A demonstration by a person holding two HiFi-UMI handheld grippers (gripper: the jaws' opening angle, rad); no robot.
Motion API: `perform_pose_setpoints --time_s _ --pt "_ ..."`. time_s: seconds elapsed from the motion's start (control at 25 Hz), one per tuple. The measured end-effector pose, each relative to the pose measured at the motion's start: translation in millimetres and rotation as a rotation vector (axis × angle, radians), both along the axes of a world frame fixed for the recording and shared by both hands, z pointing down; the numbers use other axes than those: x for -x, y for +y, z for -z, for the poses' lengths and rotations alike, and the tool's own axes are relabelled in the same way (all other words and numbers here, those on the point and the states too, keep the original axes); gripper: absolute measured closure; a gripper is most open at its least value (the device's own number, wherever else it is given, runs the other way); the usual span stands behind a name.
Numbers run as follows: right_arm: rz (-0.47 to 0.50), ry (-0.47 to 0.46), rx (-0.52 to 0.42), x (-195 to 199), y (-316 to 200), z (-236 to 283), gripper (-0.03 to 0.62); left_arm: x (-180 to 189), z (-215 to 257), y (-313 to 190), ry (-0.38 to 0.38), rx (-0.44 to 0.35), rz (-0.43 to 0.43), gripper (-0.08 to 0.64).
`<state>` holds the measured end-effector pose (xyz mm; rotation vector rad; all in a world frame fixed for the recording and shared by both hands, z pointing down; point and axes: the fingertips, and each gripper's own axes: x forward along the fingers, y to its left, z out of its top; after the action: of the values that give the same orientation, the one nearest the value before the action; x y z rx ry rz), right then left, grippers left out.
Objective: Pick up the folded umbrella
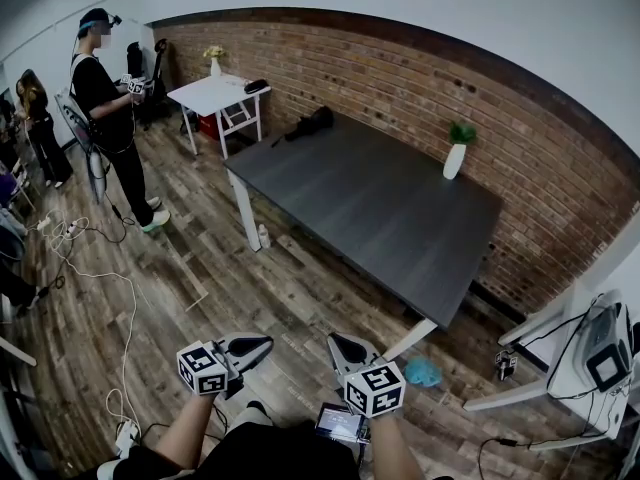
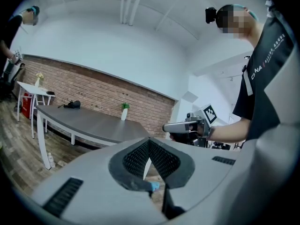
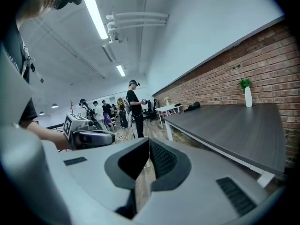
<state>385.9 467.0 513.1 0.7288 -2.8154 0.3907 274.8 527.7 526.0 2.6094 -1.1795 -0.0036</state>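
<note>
Left gripper (image 1: 262,346) and right gripper (image 1: 338,342): both clenched, nothing between the jaws, held well short of the long dark grey table (image 1: 400,218). Black folded umbrella (image 1: 308,125) lies at its far end (brick-wall side). Recommended: approach, open one gripper before reaching, grasp the umbrella mid-length.

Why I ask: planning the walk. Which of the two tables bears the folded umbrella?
The large dark grey table, not the small white table; the folded umbrella lies at its far end.
</note>
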Motion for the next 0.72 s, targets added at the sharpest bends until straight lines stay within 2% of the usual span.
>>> perform_pose_setpoints --time_s 0.4,0.72 --pt "0.016 0.009 0.024 -0.1 -3.0 -4.7 0.581 3.4 -2.0 -3.3 0.017 0.029 0.029 0.557" --pt "0.031 0.013 0.057 19.5 -18.3 -16.3 0.581 26.1 -15.4 -11.1 0.037 0.065 0.074 0.557"
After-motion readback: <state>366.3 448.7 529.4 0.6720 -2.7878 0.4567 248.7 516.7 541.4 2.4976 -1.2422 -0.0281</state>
